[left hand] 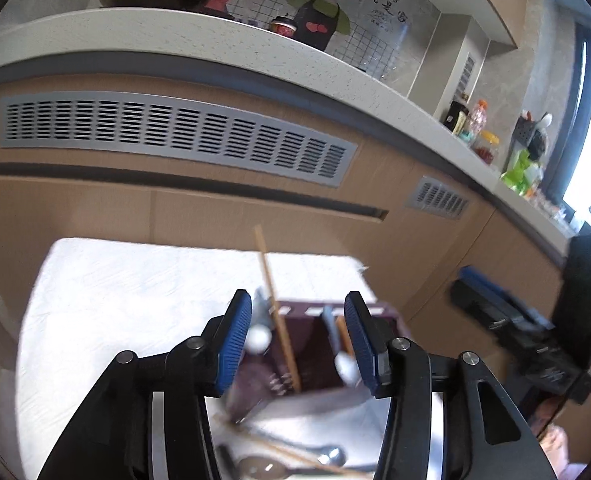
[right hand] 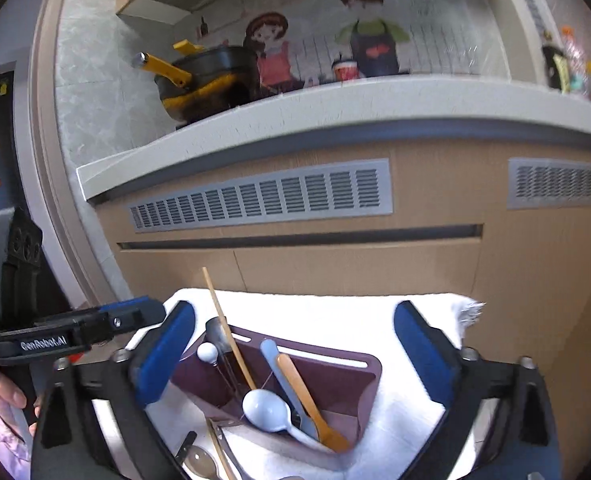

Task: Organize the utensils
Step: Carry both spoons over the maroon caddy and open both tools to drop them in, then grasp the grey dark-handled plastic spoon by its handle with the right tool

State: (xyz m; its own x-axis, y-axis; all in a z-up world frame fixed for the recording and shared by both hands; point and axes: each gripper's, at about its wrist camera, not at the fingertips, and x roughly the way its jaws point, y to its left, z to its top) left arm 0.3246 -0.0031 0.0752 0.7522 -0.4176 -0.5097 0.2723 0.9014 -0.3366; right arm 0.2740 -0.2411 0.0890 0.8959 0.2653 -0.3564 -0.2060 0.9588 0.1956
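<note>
Loose spoons (right hand: 203,460) & chopsticks (right hand: 219,454) lie nearest on white cloth (right hand: 335,308), unsorted, w/ purple caddy (right hand: 351,384) just beyond already holding white spoon (right hand: 265,406), wooden spoon (right hand: 307,400) & a leaning chopstick (right hand: 225,326); left gripper (left hand: 297,326) & right gripper (right hand: 295,354) both hover over it, jaws apart, empty, prob. lining up next pick.

Caddy (right hand: 335,396) – matt purple plastic. Chopstick (right hand: 227,328) – bare pale wood. White spoon (right hand: 265,406) glossy, orange spoon (right hand: 307,400) smooth. Cloth (right hand: 335,308) white, rough weave. Gripper pads (right hand: 163,354) ribbed blue rubber. Countertop (right hand: 335,100) speckled stone.
</note>
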